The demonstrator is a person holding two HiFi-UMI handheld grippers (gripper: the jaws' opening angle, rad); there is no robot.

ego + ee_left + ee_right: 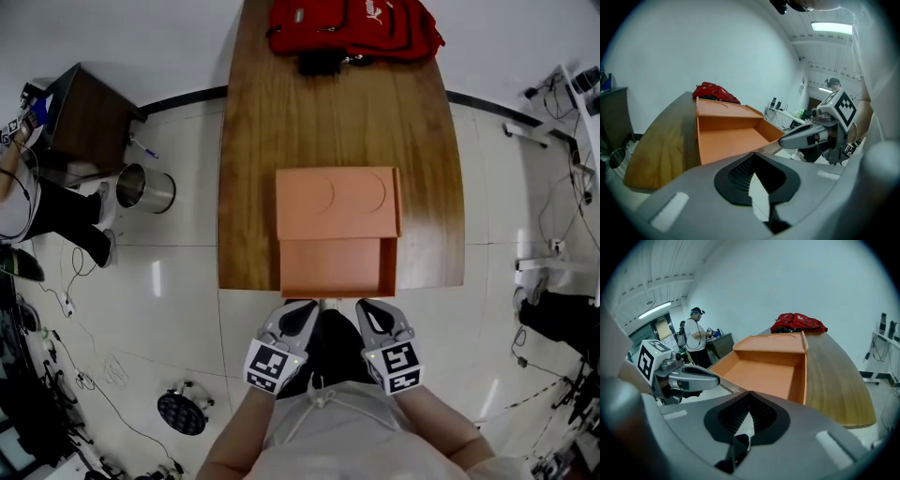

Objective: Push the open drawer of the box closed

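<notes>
Left gripper [302, 307], right gripper [371, 307] before drawer [337, 267]

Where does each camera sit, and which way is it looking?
Head view: on the person's head, looking steeply down at the table, orange box and open drawer; left hand-held gripper, right hand-held gripper and arms show.
Left gripper view: on the left hand-held gripper, looking along its jaws at the open drawer; the right hand-held gripper shows at right.
Right gripper view: mirrored, with the left hand-held gripper at left.
All three share the open drawer and the red backpack.
</notes>
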